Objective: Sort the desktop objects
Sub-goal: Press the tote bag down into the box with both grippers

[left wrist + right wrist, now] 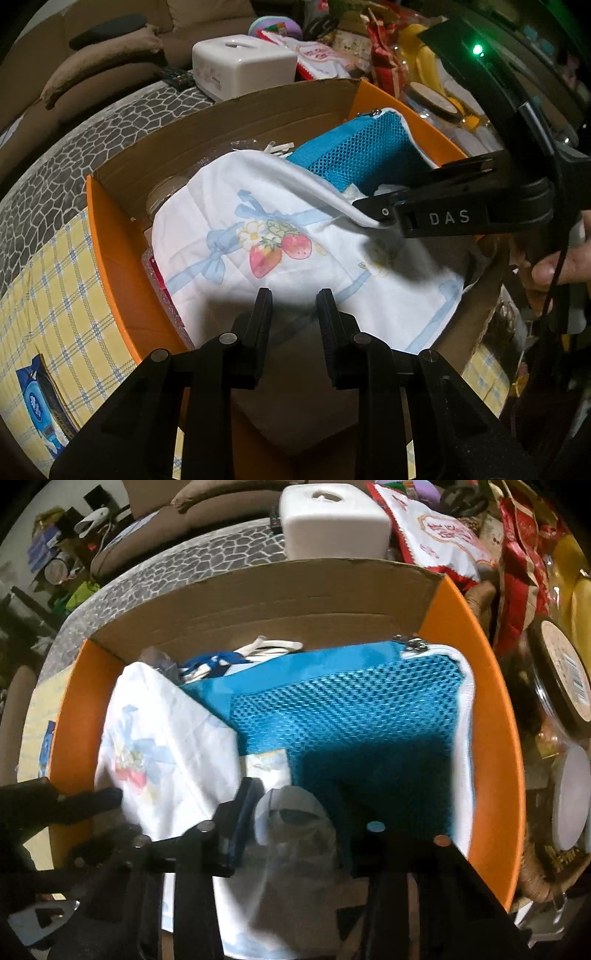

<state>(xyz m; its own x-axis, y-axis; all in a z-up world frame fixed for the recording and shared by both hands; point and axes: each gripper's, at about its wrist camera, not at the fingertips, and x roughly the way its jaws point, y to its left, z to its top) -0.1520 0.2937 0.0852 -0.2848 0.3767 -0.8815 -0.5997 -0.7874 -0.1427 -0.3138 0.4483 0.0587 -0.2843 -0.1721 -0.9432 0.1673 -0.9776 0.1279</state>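
Fingers of the right gripper (373, 218) pinch the raised upper edge of the white cloth printed with strawberries and blue ribbons (258, 236), which drapes over the contents of the orange-walled cardboard box (110, 236). Left gripper (293, 299) hangs over the cloth's near edge at the box's near wall, jaws narrowly parted and empty. Cloth's long axis runs from the box's far-left corner toward its near-right corner. Right wrist view is blurred; the grip appears firm. A blue mesh zip pouch (351, 716) stands beside the cloth, against the box's right wall
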